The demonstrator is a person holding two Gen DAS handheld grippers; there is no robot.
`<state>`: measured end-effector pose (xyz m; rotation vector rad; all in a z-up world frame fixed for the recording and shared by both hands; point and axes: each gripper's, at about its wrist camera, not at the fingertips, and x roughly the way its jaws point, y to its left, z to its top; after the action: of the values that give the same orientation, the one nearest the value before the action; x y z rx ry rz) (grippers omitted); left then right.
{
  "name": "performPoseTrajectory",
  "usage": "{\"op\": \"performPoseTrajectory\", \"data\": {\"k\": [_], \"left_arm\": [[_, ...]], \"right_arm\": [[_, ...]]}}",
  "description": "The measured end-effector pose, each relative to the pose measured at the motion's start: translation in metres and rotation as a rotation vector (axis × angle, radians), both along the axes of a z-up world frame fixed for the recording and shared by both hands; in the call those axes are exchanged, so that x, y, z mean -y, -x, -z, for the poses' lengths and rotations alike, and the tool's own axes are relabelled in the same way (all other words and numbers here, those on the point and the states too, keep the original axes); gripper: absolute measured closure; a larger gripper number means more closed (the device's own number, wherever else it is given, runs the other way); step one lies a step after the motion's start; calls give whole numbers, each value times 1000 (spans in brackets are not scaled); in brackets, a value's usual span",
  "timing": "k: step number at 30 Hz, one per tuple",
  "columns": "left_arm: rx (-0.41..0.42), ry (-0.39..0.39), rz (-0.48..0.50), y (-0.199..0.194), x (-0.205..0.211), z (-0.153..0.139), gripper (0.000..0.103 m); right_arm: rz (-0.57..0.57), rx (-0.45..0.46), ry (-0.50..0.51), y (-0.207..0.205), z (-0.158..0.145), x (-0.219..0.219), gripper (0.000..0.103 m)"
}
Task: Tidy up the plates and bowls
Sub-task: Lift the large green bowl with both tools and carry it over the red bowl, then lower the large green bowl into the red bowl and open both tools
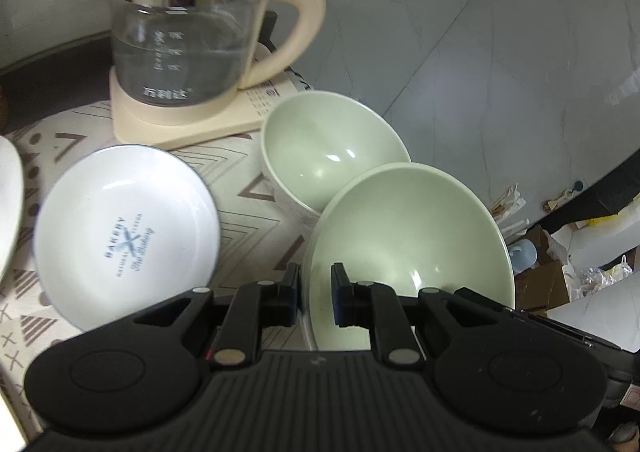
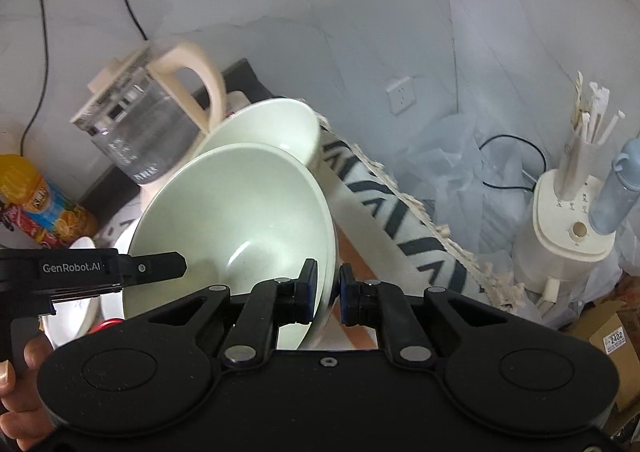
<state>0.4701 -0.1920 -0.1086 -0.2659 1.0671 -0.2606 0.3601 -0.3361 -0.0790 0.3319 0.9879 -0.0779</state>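
A pale green bowl (image 1: 404, 236) is held tilted above the patterned tablecloth (image 1: 248, 188). My left gripper (image 1: 316, 292) is shut on its near rim, one finger inside and one outside. My right gripper (image 2: 329, 292) is shut on the same bowl's (image 2: 236, 220) right rim. A second pale green bowl (image 1: 332, 148) stands just behind it; it also shows in the right wrist view (image 2: 272, 124). A white plate with blue "BAKERY" print (image 1: 124, 228) lies to the left. Another white plate's edge (image 1: 8, 204) shows at far left.
A glass kettle with a cream handle and base (image 1: 192, 44) stands behind the dishes. An orange drink bottle (image 2: 36, 200) is at the left. Beyond the table edge are a cream appliance with chopsticks (image 2: 568, 228), a blue bottle (image 2: 616, 192) and cardboard boxes (image 1: 548, 276).
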Motion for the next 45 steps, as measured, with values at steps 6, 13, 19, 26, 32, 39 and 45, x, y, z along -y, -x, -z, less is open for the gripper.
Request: {"op": "performPoseTrajectory", "data": {"k": [6,13,19,26,32,39,45], "left_arm": [[38,3,-24,14,-23,-15,89],[59,7,-42,30,-50,-26,89],[66,7,-59,48,-72,-34,89],[66,17,-91,67,-100,-37,89],[54,13,-111,84,-120,-33,89],[13,8,-121,96,-136,-22,89],[-27,5,-116,100,-140,-12,88]], "right_arm": [[-23,47,1,2,-16,-20,91],[-31,78,2,8,-26,-48,91],[-44,87,11,18,-33,-74,91],[-75,89,27,27,-41,-104,91],[-92,82,30,37,-40,-126,91],[-103,55,21,47,-32,-147,91],[-99,25,15,55,-22,-153,91]]}}
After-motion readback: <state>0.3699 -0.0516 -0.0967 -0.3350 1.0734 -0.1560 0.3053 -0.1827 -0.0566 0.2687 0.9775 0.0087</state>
